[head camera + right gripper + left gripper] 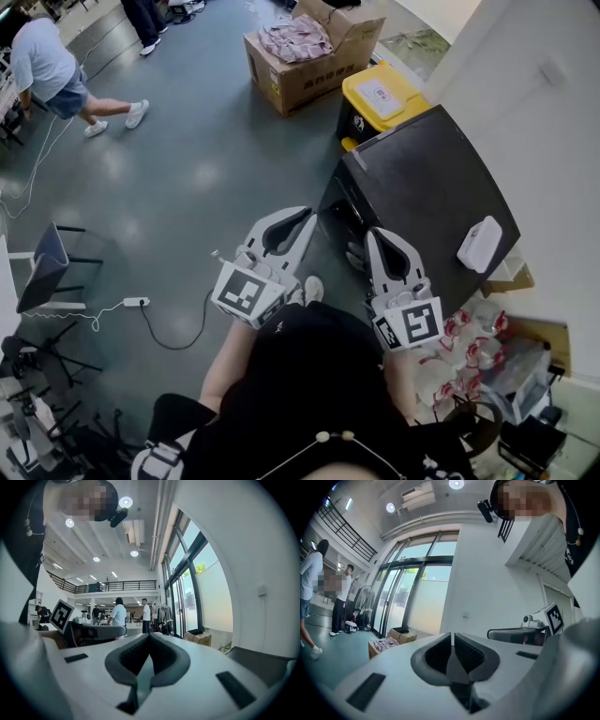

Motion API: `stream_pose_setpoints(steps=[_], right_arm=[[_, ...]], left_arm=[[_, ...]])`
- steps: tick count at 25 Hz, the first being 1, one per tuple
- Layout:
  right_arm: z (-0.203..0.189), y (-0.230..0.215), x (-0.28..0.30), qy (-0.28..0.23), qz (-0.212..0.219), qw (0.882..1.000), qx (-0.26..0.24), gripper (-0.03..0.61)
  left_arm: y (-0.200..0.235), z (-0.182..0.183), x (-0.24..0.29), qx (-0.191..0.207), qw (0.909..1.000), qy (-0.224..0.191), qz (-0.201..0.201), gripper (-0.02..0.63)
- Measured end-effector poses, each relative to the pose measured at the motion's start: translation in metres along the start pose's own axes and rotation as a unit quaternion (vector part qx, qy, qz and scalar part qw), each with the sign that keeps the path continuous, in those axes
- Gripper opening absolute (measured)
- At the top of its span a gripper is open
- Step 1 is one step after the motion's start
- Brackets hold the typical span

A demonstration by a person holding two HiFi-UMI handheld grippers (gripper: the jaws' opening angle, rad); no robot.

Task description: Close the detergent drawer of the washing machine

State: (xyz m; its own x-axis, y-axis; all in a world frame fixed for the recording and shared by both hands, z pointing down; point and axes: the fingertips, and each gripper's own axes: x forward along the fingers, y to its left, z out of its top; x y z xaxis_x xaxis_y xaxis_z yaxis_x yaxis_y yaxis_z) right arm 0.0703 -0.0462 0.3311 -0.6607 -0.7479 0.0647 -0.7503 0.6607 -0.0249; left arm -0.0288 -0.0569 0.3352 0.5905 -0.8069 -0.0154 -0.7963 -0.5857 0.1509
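Left gripper (pixel 307 216) and right gripper (pixel 374 235): jaws clenched on both, nothing between them. Both point at the front of the dark washing machine (pixel 427 192), near it.

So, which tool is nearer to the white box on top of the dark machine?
Right. The right tool points at the front edge of the machine, the white box lying beyond on its top. The left tool hangs over the floor, off the machine's front corner.

A big open workshop hall: grey floor (pixel 187 159), tall glass doors (pixel 401 602), mezzanine railing (pixel 122 587), cardboard box (pixel 309 56) of cloths.
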Motion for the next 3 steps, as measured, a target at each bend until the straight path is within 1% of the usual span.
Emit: stream_pose_setpoints(steps=[3], right_arm=[[-0.0005, 0.0008, -0.0021, 0.007, -0.001, 1.000, -0.011, 0.003]], left_arm=[[-0.0027, 0.0029, 0.0001, -0.003, 1.0000, -0.004, -0.001, 0.025]])
